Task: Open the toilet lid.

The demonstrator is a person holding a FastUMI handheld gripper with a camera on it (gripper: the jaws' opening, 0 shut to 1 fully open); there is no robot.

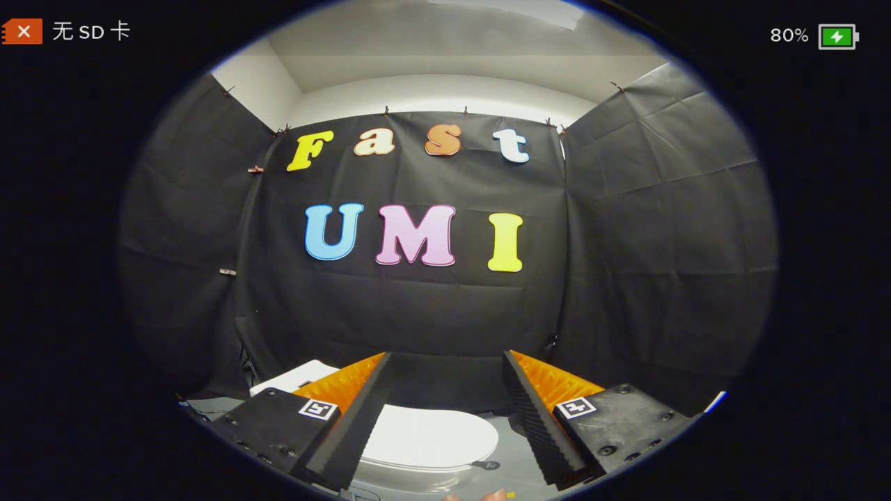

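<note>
A white toilet lid (435,437) lies shut and flat on its seat, low down between my two fingers and below them. My gripper (445,358) is held above it, open wide, with nothing between the fingers (539,424). The fingertips point at the black cloth wall, well above the lid. A small dark tab (485,464) sits at the lid's near right rim. The left finger hides the lid's left side.
A white boxy part, perhaps the cistern (296,377), shows behind the left finger. Grey floor (518,463) lies around the toilet. Black cloth walls (668,264) close in the booth on three sides. Part of a hand (487,495) shows at the very bottom.
</note>
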